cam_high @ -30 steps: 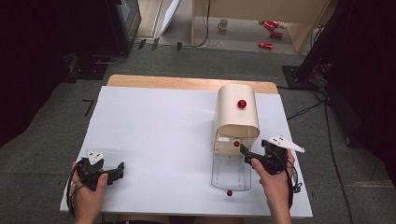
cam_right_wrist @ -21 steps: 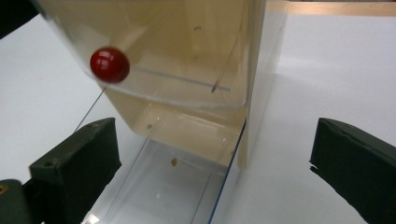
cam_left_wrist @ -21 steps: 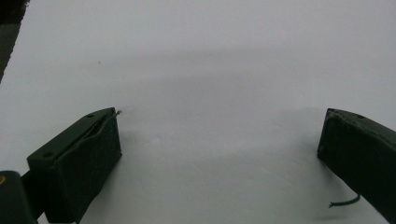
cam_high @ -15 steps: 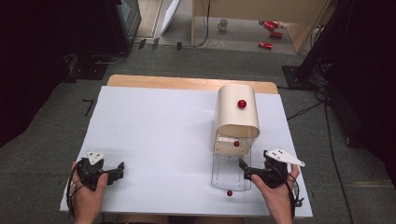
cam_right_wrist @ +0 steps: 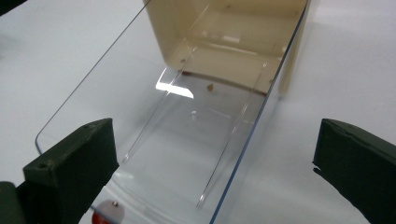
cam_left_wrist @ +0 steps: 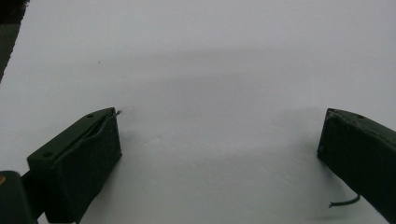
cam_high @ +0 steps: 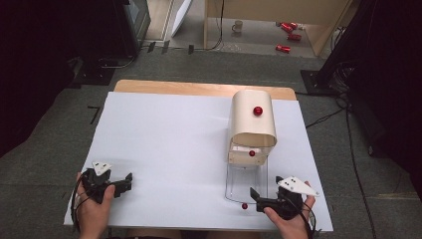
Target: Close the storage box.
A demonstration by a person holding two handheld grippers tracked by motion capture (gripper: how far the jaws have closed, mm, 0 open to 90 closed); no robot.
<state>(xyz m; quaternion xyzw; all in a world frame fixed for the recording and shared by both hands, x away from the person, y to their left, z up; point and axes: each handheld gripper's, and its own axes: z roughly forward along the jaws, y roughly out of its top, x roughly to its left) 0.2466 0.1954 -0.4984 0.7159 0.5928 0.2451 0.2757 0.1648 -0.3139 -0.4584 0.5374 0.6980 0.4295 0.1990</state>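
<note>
Right hand-held gripper wide open at the flap of the bread box

Right hand-held gripper (cam_high: 255,195) sat at the near right edge of the counter (cam_high: 169,144), its jaws spread as wide as they go after just opening, with nothing pressed between the pads. It pointed at the clear door (cam_high: 246,181) of the bread box (cam_high: 252,127), which lay folded down flat on the counter toward the person. In the right gripper view the clear door (cam_right_wrist: 187,135) ran away from between the two jaws to the cream body of the bread box (cam_right_wrist: 224,37), whose open mouth showed a bare inside. A small red knob (cam_high: 244,205) sat at the door's near edge, just beside the right jaws (whether a jaw touched it could not be told). Another red knob marked the curved top of the box.

Left hand-held gripper (cam_high: 125,181) rested at the near left corner of the counter, well apart from the box. Its jaws stood wide too, holding nothing, with only white counter (cam_left_wrist: 210,70) between them.
</note>
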